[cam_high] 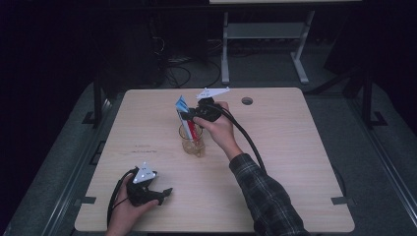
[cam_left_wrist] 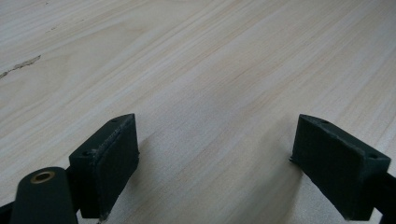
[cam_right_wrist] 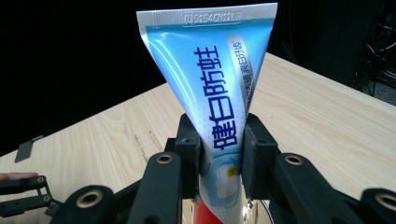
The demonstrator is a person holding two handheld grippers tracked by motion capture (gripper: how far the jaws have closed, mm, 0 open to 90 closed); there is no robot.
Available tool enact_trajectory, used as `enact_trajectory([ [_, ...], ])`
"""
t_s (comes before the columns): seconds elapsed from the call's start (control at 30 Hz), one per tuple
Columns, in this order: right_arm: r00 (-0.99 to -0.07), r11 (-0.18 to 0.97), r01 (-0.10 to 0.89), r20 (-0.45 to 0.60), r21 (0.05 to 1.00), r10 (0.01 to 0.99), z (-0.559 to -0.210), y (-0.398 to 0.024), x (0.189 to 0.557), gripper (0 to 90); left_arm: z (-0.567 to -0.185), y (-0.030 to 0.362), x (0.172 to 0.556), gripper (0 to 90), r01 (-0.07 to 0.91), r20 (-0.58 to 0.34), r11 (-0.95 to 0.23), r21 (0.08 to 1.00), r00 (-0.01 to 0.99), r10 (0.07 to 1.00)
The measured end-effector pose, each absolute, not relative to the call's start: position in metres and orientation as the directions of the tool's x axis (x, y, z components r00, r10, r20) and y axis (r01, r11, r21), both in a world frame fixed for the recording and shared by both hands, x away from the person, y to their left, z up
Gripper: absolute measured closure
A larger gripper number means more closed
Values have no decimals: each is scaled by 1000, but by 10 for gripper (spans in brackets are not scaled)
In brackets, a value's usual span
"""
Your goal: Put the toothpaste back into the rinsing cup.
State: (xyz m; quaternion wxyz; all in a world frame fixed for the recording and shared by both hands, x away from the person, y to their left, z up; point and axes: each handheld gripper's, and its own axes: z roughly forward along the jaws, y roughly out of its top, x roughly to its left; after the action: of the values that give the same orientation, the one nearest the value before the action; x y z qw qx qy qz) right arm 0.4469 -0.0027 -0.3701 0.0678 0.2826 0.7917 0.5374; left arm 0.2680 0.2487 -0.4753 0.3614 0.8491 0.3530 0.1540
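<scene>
The right gripper (cam_right_wrist: 220,154) has its fingers clamped on a blue-and-white plastic toothpaste tube (cam_right_wrist: 212,88) above a clear glass cup (cam_high: 191,140); at seven o'clock, the left gripper (cam_left_wrist: 217,163) rests on the pale wooden tabletop (cam_left_wrist: 210,70), fingers spread.

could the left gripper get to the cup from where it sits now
Probably yes. The left gripper rests open near the table's front edge, and the wood between it and the cup lies bare. The catch: the right gripper holds a toothpaste tube right above the cup, crowding any approach from the top.

Left gripper (cam_high: 158,195) low, fingers apart, right gripper (cam_right_wrist: 219,161) raised (seemingly clamped)
</scene>
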Motion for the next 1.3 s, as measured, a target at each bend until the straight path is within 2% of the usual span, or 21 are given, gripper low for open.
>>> enact_trajectory([
  [0.73,-831,279,383,196,881,521,-377,-3,445,685,-475,249,268,134,487,7,-489,723,703,711],
  [0.97,-828,269,380,197,885,525,-372,-10,444,580,-475,249,268,134,489,7,-490,722,703,711],
  [1.3,-825,284,380,183,880,535,-368,-27,437,506,-475,249,268,134,488,7,-488,723,703,711],
])
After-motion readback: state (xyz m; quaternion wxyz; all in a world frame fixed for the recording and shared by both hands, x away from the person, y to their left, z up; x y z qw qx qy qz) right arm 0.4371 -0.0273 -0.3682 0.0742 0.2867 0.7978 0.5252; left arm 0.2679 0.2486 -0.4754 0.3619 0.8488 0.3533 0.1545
